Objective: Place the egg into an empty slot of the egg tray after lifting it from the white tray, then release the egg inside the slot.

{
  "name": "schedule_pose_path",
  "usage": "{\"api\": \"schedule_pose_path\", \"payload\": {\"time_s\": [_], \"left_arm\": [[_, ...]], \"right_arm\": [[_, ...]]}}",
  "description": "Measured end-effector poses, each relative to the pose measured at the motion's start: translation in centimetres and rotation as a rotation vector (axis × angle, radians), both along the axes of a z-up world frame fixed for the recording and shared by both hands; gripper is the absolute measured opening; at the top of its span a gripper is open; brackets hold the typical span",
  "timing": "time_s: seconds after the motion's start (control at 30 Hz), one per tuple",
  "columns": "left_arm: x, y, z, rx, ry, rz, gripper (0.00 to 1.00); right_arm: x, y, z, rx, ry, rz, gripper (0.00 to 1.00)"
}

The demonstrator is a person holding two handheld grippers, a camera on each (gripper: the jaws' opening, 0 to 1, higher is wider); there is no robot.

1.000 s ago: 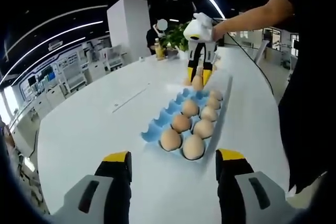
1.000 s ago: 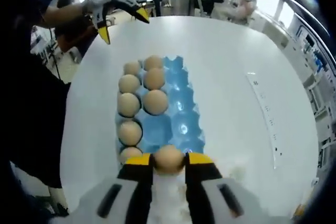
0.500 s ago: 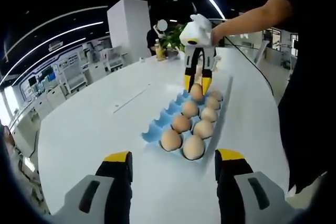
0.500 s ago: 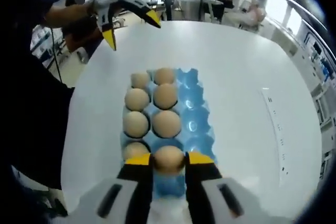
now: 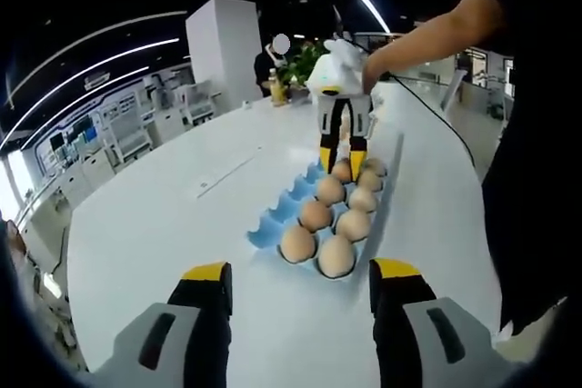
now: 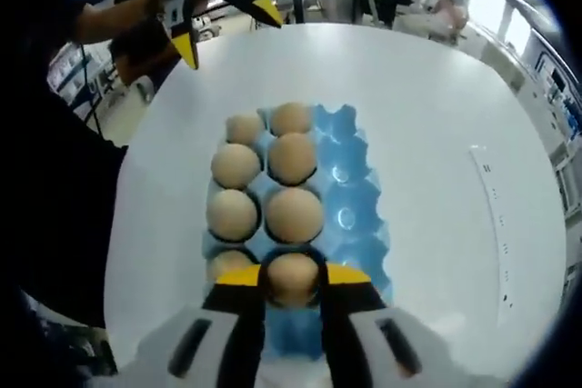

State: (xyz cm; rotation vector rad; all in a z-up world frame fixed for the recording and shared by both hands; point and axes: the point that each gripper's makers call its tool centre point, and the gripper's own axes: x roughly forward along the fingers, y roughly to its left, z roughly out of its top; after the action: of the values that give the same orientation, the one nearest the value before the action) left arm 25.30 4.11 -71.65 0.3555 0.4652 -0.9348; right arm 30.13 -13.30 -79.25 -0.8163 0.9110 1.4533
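A blue egg tray (image 5: 273,220) lies on the white table, with several brown eggs in two of its rows and an empty third row (image 6: 350,215). My right gripper (image 6: 293,275) is shut on a brown egg (image 6: 293,281). It holds that egg low over the nearest slot of the middle row, beside a seated egg (image 6: 225,263); I cannot tell whether it touches the slot. In the left gripper view, the right gripper (image 5: 341,163) stands at the tray's far end with the egg (image 5: 342,171). My left gripper (image 5: 300,277) is open short of the tray, and the left gripper (image 6: 223,32) appears top left.
A person's arm (image 5: 427,34) and dark clothing (image 5: 532,179) run along the table's right side. A thin ruler-like strip (image 5: 223,173) lies on the table left of the tray. A plant and a bottle (image 5: 275,86) stand at the far end. Office furniture is beyond.
The right gripper has carried the egg from beyond the tray's end to over the tray and lowered it toward the end slot. The left gripper has stayed put, open.
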Motion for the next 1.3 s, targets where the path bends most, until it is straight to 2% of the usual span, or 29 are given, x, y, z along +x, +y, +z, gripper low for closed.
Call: {"api": "schedule_pose_path", "payload": {"time_s": [0.4, 0.6, 0.63, 0.7, 0.93, 1.13, 1.3], "left_arm": [[0.2, -0.3, -0.1, 0.008, 0.006, -0.004, 0.62], [0.4, -0.2, 0.2, 0.016, 0.002, -0.002, 0.61], [0.4, -0.2, 0.3, 0.015, -0.004, -0.001, 0.61], [0.5, -0.3, 0.7, 0.013, -0.019, -0.003, 0.61], [0.5, -0.1, 0.5, 0.017, -0.018, -0.005, 0.61], [0.5, -0.1, 0.7, 0.014, -0.026, -0.002, 0.61], [0.3, -0.2, 0.7, 0.016, -0.025, -0.005, 0.6]], "right_arm": [[0.4, 0.0, 0.2, 0.045, 0.036, -0.019, 0.24], [0.3, -0.3, -0.1, 0.052, 0.028, 0.004, 0.26], [0.1, -0.8, -0.5, 0.023, 0.044, -0.003, 0.26], [0.5, -0.5, 0.1, 0.063, 0.04, -0.031, 0.26], [0.7, -0.5, 0.1, 0.09, 0.032, -0.066, 0.27], [0.9, -1.5, 0.7, 0.102, 0.037, -0.093, 0.27], [0.9, -3.4, 1.2, 0.096, 0.02, -0.119, 0.27]]}}
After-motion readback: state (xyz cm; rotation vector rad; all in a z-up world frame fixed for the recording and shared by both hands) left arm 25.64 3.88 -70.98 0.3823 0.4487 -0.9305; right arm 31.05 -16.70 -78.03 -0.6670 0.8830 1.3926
